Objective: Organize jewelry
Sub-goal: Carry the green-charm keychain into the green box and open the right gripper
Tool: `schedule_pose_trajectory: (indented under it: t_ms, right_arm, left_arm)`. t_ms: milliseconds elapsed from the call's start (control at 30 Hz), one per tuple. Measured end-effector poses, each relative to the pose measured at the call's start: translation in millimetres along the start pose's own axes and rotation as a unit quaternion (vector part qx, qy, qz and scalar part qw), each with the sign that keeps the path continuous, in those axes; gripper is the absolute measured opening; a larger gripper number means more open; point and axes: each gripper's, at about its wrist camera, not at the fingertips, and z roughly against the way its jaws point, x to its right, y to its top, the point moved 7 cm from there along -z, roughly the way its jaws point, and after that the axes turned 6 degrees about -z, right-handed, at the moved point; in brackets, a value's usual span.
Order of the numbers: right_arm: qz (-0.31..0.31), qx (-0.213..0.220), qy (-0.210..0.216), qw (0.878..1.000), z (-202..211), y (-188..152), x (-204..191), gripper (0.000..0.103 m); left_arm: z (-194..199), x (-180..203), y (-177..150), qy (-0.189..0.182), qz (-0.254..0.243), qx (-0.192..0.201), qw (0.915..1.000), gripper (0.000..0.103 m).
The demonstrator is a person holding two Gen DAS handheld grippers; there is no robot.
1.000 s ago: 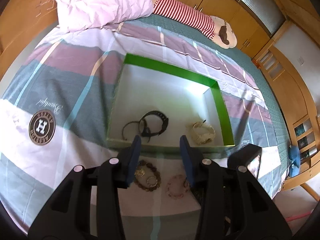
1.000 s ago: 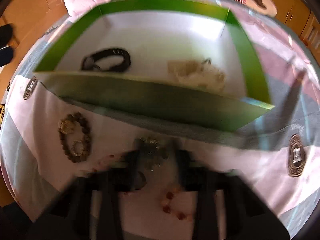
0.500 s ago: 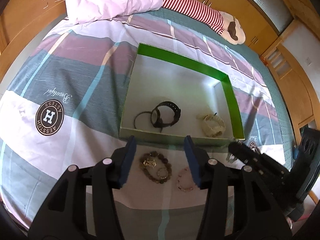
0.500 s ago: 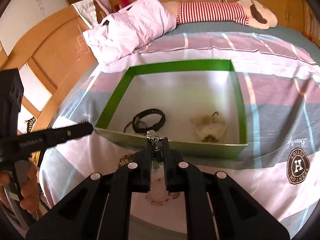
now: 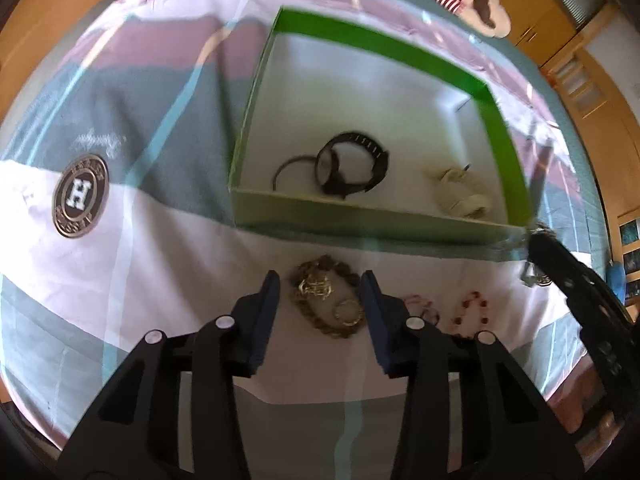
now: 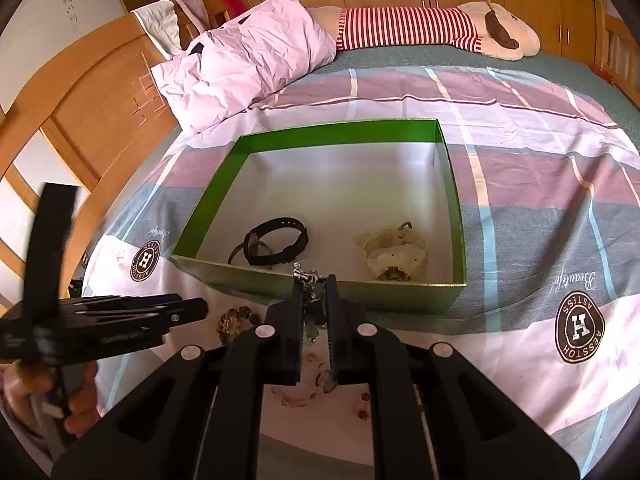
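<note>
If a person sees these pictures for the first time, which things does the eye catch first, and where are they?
First comes the green box, open on the striped bedspread, with a black watch and a cream bracelet inside. In front of its near wall, the right gripper is shut on a silver chain. The left gripper is open around a brown bead bracelet on the bedspread.
</note>
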Motion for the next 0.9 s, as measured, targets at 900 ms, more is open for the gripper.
schedule_pose_trajectory:
  t_ms: [900]
  right_arm:
    - [-0.018, -0.08, -0.108, 0.991, -15.2, -34.6, 50.7, 0.05]
  left_arm:
    - [-24.3, 12.1, -9.5, 0.015, -0.018, -0.029, 0.9993, 0.043]
